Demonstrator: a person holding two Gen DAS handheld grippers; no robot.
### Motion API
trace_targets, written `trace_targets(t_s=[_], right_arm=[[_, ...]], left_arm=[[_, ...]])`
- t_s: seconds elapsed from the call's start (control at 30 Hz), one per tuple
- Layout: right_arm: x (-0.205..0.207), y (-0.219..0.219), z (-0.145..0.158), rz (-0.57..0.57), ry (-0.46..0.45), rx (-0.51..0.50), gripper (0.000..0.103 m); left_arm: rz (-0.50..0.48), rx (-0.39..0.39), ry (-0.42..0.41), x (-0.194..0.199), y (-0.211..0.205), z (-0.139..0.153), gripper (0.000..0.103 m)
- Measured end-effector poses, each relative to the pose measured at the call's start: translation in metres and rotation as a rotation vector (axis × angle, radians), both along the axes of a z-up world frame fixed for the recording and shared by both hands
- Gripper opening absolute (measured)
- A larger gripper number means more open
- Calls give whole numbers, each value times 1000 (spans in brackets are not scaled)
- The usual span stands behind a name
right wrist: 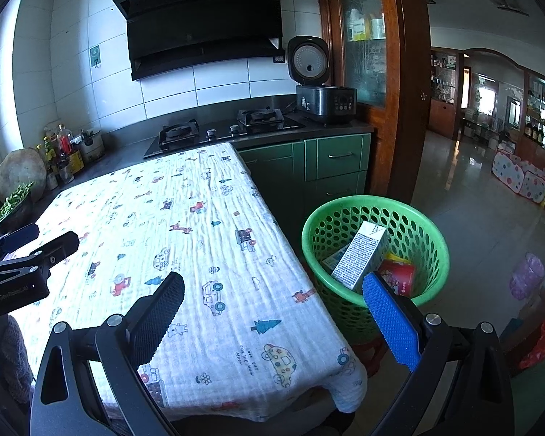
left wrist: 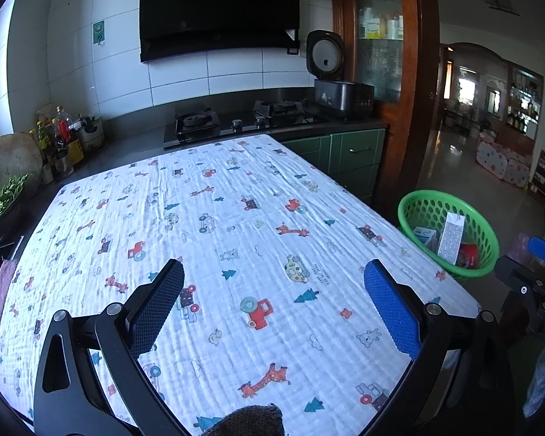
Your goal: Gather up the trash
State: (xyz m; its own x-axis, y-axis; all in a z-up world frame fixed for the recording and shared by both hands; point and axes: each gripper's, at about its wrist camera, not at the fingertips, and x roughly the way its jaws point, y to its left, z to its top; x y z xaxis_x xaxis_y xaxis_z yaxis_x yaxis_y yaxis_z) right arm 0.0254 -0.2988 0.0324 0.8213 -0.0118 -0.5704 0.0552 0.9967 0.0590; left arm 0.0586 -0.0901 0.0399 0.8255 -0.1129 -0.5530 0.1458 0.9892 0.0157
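Kitchen premises are recorded: a tiled wall, a black hood, a gas stove [right wrist: 221, 129] and an open rice cooker [right wrist: 321, 85] on the rear counter, with a doorway to a further room on the right. A table [right wrist: 185, 239] covered by a white cloth printed with cars and giraffes stands before the counter. No trash is seen anywhere on the cloth in either view.

A green basket [right wrist: 376, 254] with perforated walls is placed just beside the table's right edge, on what appears to be a low red stool, presumably so that items can be dropped in from table height. Inside it are noted a white carton [right wrist: 361, 258] leaning upright against the wall, a red packet [right wrist: 399, 276] beside it, and a blue-and-white box [left wrist: 426, 235] partly hidden under the carton. Whether more lies beneath cannot be told.

The left gripper [left wrist: 274, 301] is held over the near part of the table, jaws wide apart, nothing between them. The right gripper [right wrist: 274, 312] is held at the table's near right corner, close to the basket, jaws likewise wide apart and empty.

It is judged that collection is at or near completion, since all visible trash lies in the basket and both tools are unloaded.
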Motion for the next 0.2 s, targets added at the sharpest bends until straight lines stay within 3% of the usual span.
trace_targets(t_s=[0.2], right_arm=[[1, 3, -1, 8, -5, 0, 96]], left_arm=[[5, 2, 3, 0, 2, 0, 98]])
